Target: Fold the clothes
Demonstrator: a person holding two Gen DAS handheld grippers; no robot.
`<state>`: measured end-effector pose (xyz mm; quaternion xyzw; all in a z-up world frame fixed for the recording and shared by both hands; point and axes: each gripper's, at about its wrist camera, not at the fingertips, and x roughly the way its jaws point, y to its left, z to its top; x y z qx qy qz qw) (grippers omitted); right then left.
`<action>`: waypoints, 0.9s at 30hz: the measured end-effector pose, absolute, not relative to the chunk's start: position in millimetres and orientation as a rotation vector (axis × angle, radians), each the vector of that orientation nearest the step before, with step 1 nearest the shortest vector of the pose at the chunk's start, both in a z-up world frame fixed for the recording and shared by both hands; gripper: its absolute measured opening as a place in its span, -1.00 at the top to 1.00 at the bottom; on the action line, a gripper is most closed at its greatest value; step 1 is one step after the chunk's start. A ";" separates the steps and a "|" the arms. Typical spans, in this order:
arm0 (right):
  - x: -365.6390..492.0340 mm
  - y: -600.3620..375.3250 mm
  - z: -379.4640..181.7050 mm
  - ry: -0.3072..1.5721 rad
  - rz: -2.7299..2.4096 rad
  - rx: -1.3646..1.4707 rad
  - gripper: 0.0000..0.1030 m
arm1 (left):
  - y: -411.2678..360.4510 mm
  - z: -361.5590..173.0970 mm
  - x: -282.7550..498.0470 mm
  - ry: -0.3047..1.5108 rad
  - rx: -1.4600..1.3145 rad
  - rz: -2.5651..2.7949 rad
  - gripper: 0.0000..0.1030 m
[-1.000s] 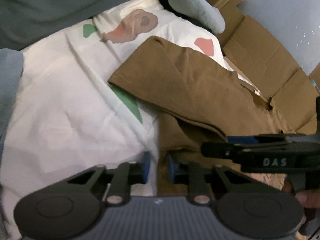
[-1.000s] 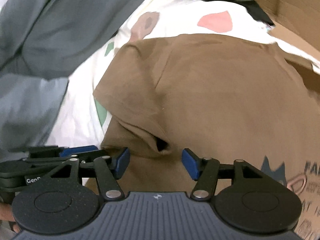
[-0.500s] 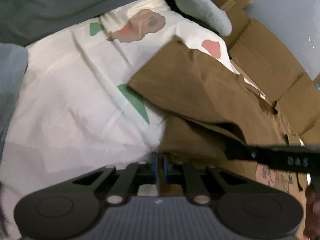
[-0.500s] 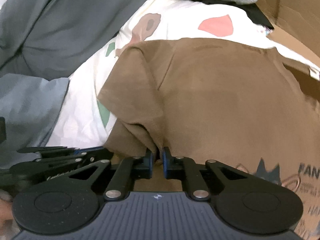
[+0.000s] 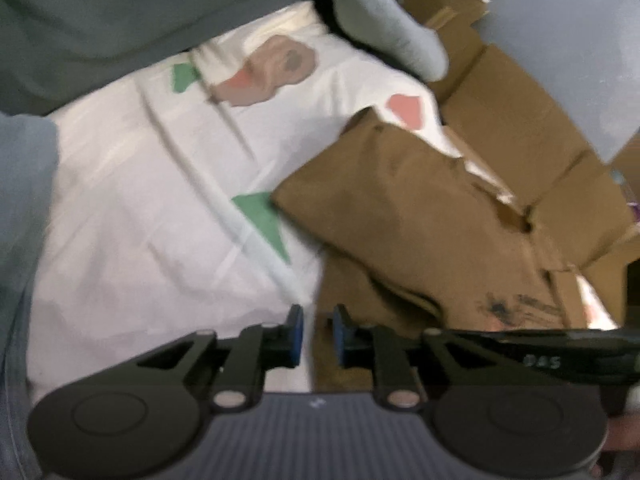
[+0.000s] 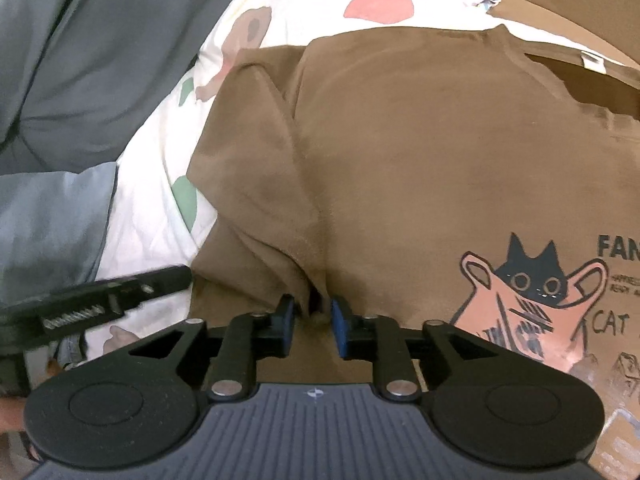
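One brown t-shirt (image 6: pixel 420 152), two grippers, left gripper (image 5: pixel 316 334), right gripper (image 6: pixel 311 320)

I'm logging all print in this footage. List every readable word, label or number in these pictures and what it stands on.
"FAN", cut off at the picture's edge: on the brown cotton T-shirt, above its cat drawing.
"CAT": on the same shirt, right of the cat drawing.
Small lines under "FAN": too small to read.
"DAS": on the black right gripper's arm; blurred, first letter uncertain.
White neck tag: nothing readable.
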<state>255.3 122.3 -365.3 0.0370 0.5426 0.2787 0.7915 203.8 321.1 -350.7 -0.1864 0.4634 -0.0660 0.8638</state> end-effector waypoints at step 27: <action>245.1 82.4 -347.0 1.094 0.586 0.157 0.18 | 304.3 -366.5 292.8 0.941 -0.093 -0.043 0.23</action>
